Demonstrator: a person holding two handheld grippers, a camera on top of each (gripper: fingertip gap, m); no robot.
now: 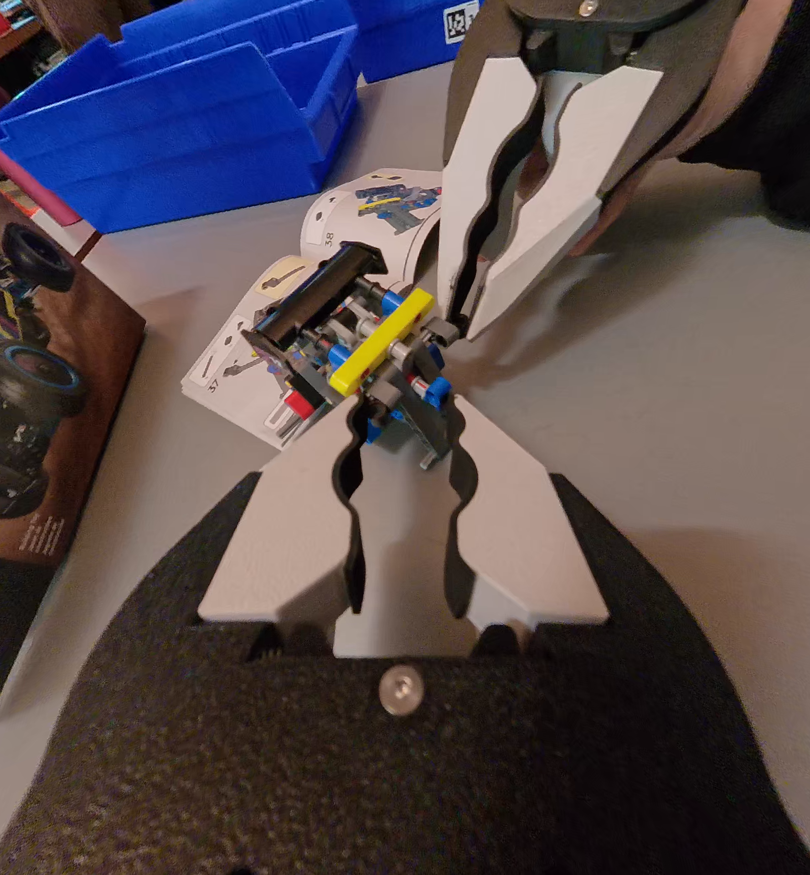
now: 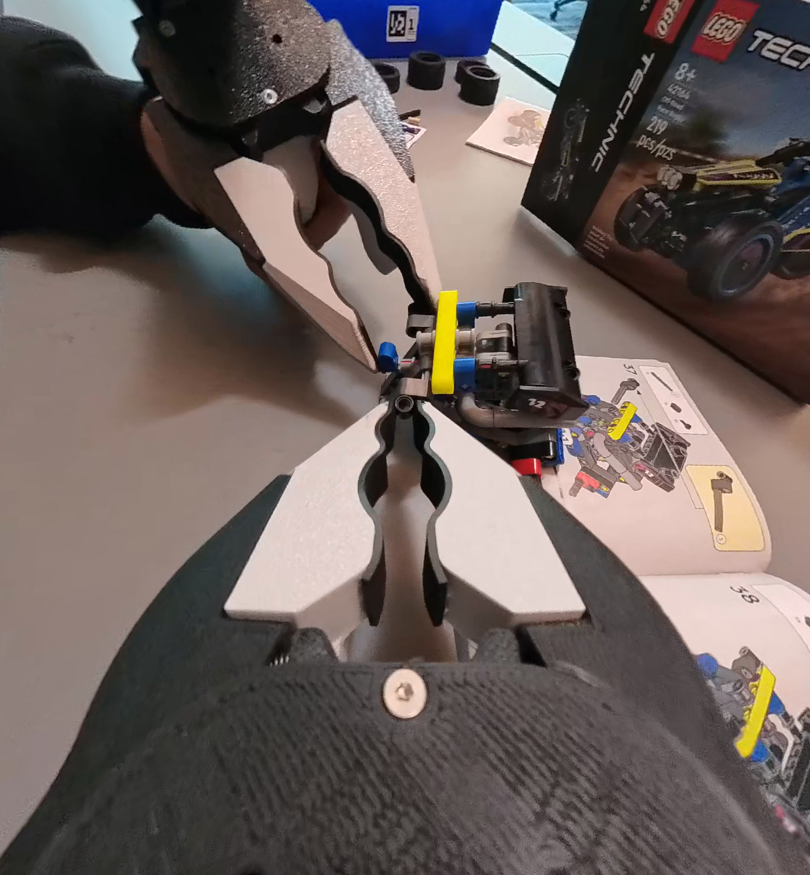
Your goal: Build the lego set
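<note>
Above the grey table (image 1: 677, 426), over an open instruction booklet (image 1: 232, 379), the left gripper (image 1: 405, 407) clamps the brick-built model (image 1: 346, 345) by its dark grey end. The right gripper (image 2: 405, 411), reaching in opposite, pinches a small dark grey connector (image 2: 404, 404) against that model.

The left tongs (image 1: 405, 416) grip the dark grey end of a brick-built model (image 1: 346, 341) over an open instruction booklet (image 1: 232, 379); the right tongs (image 1: 457, 326) pinch a small grey piece (image 1: 443, 331) beside its yellow beam (image 1: 381, 341).
</note>
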